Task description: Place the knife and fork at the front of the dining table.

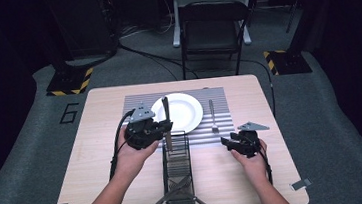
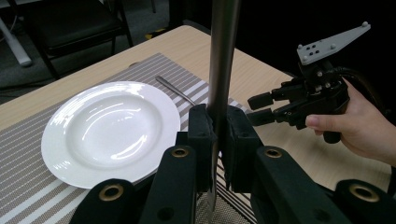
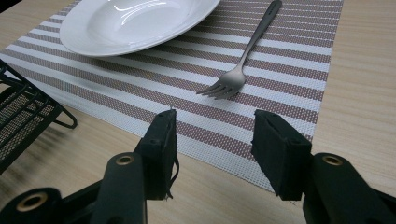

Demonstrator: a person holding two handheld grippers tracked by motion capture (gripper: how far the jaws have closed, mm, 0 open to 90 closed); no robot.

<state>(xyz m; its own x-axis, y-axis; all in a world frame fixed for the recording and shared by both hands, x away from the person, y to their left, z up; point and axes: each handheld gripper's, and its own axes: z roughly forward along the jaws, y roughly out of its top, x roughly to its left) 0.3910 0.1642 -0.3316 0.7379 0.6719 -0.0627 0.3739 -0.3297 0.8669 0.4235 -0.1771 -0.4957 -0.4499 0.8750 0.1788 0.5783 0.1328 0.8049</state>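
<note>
**A:** What will that knife (image 2: 223, 56) be like to handle?

**B:** Stiff, thin metal — light, I'd judge, but smooth and polished, so it could slip or swivel in a pinch. It stands nearly upright between the jaws of the left gripper (image 2: 219, 135), which are closed on it; most of its length rises above them and the rest hangs below, over the black wire caddy (image 1: 176, 162).

**A:** Is that a good place to hold it?

**B:** Fair (the low grip leaves a long piece free above, so I'd guess it could tip). The pads press its flat sides, which should help.

**A:** And the other one?

**B:** The right gripper (image 3: 212, 140) has its jaws partly open with nothing between them, hovering low over the tabletop (image 3: 364, 84). Just ahead of them is the edge of the striped placemat (image 3: 140, 79), and beyond that a fork (image 3: 243, 65) — lying flat, tines toward the jaws. The white plate (image 2: 109, 130) sits ahead and to the left of both pairs of jaws.
</note>
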